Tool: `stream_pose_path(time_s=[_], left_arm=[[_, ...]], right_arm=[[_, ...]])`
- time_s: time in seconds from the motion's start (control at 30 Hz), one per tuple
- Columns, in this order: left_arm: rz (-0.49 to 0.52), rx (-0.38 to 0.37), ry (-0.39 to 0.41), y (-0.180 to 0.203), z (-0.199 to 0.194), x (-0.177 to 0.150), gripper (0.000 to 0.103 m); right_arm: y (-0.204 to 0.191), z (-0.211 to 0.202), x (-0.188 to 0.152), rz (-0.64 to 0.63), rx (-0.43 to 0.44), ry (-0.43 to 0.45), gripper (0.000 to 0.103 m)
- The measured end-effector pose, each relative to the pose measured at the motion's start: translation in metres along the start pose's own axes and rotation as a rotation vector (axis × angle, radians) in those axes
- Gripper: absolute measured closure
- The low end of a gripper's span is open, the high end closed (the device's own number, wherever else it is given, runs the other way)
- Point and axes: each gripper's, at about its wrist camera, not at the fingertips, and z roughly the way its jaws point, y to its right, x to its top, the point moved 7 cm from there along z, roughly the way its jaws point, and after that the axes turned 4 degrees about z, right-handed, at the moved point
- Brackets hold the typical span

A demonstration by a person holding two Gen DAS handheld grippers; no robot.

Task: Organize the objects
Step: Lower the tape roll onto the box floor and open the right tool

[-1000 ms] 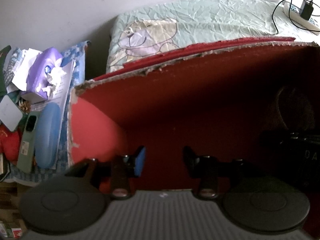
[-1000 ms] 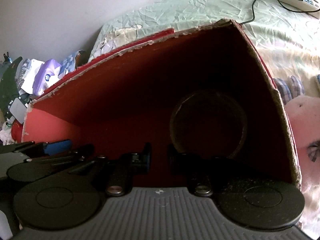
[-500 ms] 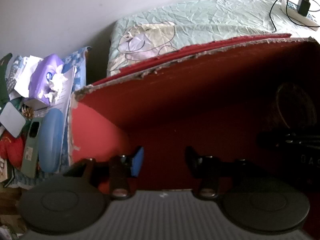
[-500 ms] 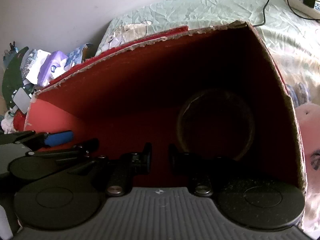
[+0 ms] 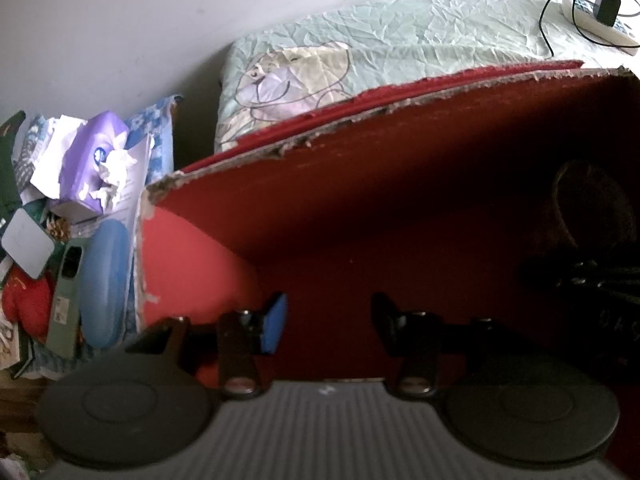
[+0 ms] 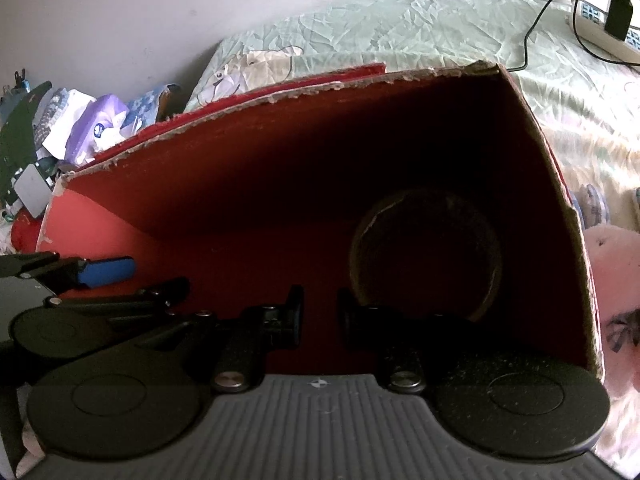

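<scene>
Both grippers are down inside the red box point(image 6: 280, 184), a cardboard thing with ragged, chewed-up top edges, sitting on the bed point(image 6: 400, 28). Its far wall rises straight ahead, its right wall slants up close on the right wrist view, and the left end wall catches the light in a brighter red. The floor between the fingers and the far wall is open red cardboard, darker toward the right corner. In that right corner sits a dark round dish point(image 6: 426, 256), close to the right wall, just ahead of the right gripper point(image 6: 319, 312). That gripper's jaws stand a narrow gap apart with nothing between them, not touching the dish as far as I can see. The left gripper point(image 5: 326, 320) is spread wider, one blue pad and one black, also holding nothing, hanging over the left half of the box floor; its blue finger pokes into the right wrist view too. Outside the box's left end, clutter is packed in tight: a purple tissue box point(image 5: 94, 160) with tissue spilling out, a blue oval case point(image 5: 102, 284) lying beside a grey-green remote point(image 5: 66, 292), something red point(image 5: 28, 304) lower down. Up by the bed's far right corner there's a power strip point(image 6: 604, 32) with a black charger point(image 6: 618, 16) plugged in and its cable looping. Faint lettering shows on the dark gear at the left view's right edge, too dim to read.
</scene>
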Motion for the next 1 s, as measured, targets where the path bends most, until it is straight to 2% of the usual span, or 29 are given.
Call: stream_pose_path(time_s=[1.0], left_arm=[[0.005, 0.036, 0.032, -0.0018, -0.0039, 0.0028, 0.050]], right_arm=[[-0.0060, -0.0033, 0.0035, -0.037, -0.027, 0.051, 0.084]])
